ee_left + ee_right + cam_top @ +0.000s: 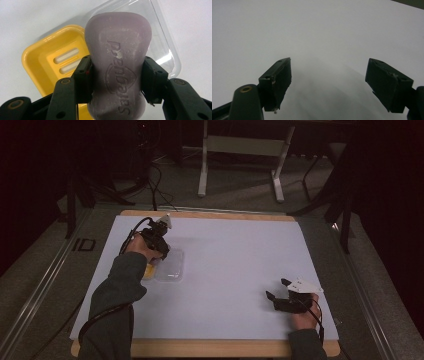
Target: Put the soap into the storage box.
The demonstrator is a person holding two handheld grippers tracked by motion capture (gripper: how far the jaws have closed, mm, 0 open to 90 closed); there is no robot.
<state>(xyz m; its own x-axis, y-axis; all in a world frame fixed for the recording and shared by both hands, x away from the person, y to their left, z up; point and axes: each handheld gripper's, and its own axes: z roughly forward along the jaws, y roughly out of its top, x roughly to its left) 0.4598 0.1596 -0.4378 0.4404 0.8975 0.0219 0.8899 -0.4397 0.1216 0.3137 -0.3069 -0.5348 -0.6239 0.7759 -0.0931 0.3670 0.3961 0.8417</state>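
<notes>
The left gripper [116, 82] is pinching the purple soap [117, 62] above the yellow dish [47, 60] (clear lid [162, 37] lying beside), so dropping it in is left, while the right gripper [328, 85] is waiting spread wide.

On the table's [235, 270] left half, about midway between its near and far edges, the soap dish [47, 62] lies with the clear lid [162, 37] just to its right, the two side by side. The left gripper [159, 251] is over this pair, and the soap bar [118, 67] sits between its jaws above both of them. The right gripper [278, 289] rests on the table's near right part, well apart from the dish and lid, its jaws pointing left and far
</notes>
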